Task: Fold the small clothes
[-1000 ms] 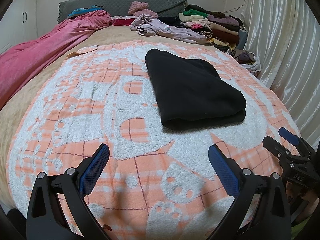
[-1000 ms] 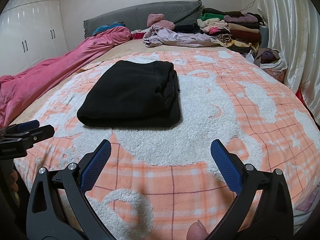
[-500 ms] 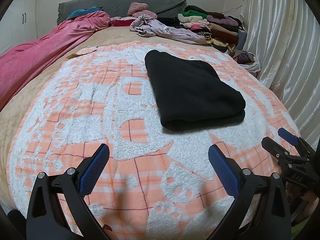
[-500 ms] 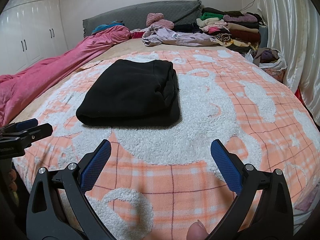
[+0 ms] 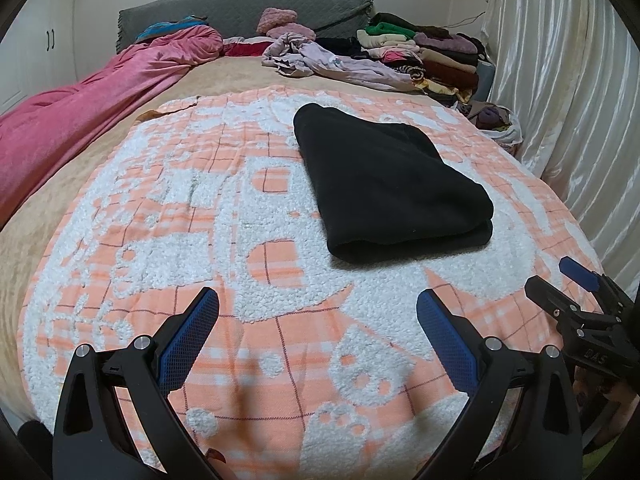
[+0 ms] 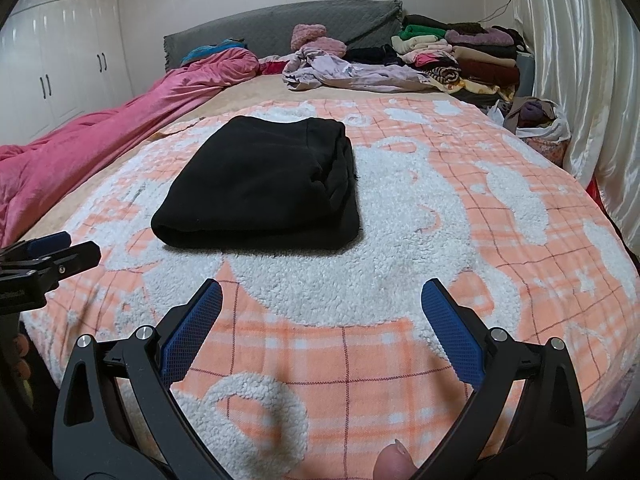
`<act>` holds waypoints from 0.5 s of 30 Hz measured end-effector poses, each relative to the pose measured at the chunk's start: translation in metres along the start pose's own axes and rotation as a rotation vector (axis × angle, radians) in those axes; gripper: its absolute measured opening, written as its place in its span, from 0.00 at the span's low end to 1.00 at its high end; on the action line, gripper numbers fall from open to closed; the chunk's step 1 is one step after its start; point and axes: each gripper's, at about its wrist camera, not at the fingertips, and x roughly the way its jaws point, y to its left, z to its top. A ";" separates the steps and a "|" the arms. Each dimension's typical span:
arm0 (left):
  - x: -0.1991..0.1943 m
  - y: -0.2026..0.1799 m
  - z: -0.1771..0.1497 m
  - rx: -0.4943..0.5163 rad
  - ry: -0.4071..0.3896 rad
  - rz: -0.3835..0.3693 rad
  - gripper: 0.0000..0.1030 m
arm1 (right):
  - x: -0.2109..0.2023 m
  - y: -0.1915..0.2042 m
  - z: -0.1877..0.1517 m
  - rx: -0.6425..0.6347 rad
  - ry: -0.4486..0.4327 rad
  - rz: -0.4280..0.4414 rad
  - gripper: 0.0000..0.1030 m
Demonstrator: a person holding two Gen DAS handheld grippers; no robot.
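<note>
A folded black garment [image 5: 384, 184] lies flat on the orange-and-white plaid blanket [image 5: 168, 240]; it also shows in the right wrist view [image 6: 260, 184]. My left gripper [image 5: 318, 332] is open and empty, held near the blanket's front edge, short of the garment. My right gripper [image 6: 320, 328] is open and empty too, just in front of the garment. The right gripper shows at the right edge of the left wrist view [image 5: 576, 308]. The left gripper shows at the left edge of the right wrist view [image 6: 52, 256].
A pink duvet [image 5: 92, 104] lies along the left side of the bed. A loose lilac garment [image 5: 340, 64] and a stack of folded clothes [image 5: 432, 56] sit at the headboard end. A bag of clothes [image 6: 536, 120] and a curtain [image 6: 580, 80] are at right.
Both grippers have drifted slightly; the view has shifted a little relative to the garment. The garment has not moved and both grippers stay open.
</note>
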 end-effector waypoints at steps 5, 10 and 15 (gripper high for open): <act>-0.001 0.003 0.000 -0.010 0.005 -0.012 0.96 | -0.001 -0.004 -0.002 -0.002 0.004 -0.004 0.91; -0.001 0.004 0.000 -0.013 0.006 -0.016 0.96 | -0.002 -0.008 -0.006 0.002 0.009 -0.011 0.91; -0.002 0.008 -0.001 -0.009 0.006 0.002 0.96 | -0.009 -0.022 -0.010 0.009 0.012 -0.022 0.91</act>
